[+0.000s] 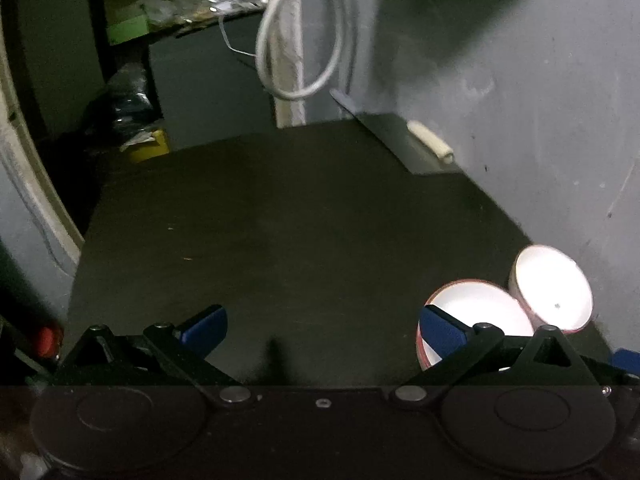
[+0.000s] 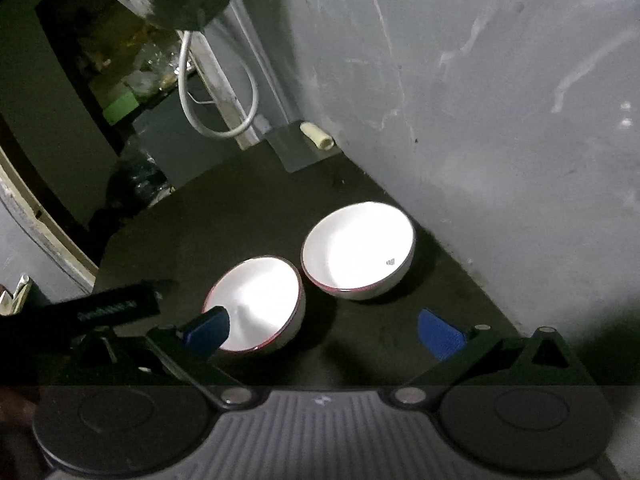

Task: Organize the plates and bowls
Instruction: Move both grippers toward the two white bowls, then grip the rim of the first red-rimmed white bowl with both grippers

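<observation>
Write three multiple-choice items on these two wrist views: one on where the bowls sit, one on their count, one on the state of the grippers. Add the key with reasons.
1. Where does the farther bowl sit?
A. beside the grey wall
B. on the green box
C. stacked inside the other bowl

2. How many bowls are on the dark tabletop?
A. one
B. two
C. four

3. What state are the right gripper and left gripper in?
A. both shut on bowls
B. one shut, one open
C. both open, holding nothing

Key:
1 A: the farther bowl stands next to the wall, side by side with the nearer bowl.
2 B: both views show just two white, red-rimmed bowls.
3 C: each gripper's blue fingers stand wide apart with nothing between them.
</observation>
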`<state>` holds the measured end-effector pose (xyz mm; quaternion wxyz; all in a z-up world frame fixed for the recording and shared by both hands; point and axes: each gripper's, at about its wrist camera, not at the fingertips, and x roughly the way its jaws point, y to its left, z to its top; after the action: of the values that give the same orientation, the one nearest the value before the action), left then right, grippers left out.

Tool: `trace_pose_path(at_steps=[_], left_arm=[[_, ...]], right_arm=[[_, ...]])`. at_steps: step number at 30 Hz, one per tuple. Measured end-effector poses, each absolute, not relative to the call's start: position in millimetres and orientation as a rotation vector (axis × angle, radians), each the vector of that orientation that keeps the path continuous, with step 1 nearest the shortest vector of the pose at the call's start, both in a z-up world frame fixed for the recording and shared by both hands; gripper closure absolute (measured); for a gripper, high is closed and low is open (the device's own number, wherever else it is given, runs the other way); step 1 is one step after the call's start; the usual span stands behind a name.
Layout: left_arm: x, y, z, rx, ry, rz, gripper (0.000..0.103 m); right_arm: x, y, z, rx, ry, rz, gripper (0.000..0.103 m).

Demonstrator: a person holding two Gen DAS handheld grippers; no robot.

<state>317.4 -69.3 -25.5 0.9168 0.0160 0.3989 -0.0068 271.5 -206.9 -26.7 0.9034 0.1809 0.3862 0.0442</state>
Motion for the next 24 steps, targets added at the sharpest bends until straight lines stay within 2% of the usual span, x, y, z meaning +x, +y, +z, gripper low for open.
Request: trace_pose_path(at_steps=[6,11,14,17,19,20,21,24], left_arm=[[329.2,-71.4,-38.3,0.037,0.893,-0.039,0.001],[332.9,-74.2,-43.9,0.030,0.938,-0.072,0.009],[333.1,-76.8,-44.9,0.018,0.950,-0.113,0.021],[332.9,-82.0,-43.5,0.012,0.956,-0.162,0.036],[333.3,-84.1,-43.8,-0.006,0.969,-0.186,0.057],[333.9,-84.4,-44.6,-0.027,0.981,-0.195,0.062],[335.1,-84.9,-46.1,-0.042,0.989,-0.198,0.068],[333.9,-86.4,-47.0,-0.074,0.994,-0.217,0.082]], right_arm=[[282.3,-204.4,-39.1,0.403,0.835,0.127,0.009],[287.7,-203.7,-43.8,0.422,0.850,0.141,0.019],[290.5,-201.5,-44.6,0.428,0.858,0.155,0.025],[291.7,-199.4,-44.7,0.425,0.860,0.164,0.035],[292.5,-198.0,-44.9,0.425,0.866,0.168,0.042],[292.7,-197.6,-45.2,0.428,0.870,0.168,0.046],[293.3,-197.2,-45.7,0.429,0.873,0.167,0.054],[293.8,-195.8,-45.7,0.425,0.875,0.177,0.063]])
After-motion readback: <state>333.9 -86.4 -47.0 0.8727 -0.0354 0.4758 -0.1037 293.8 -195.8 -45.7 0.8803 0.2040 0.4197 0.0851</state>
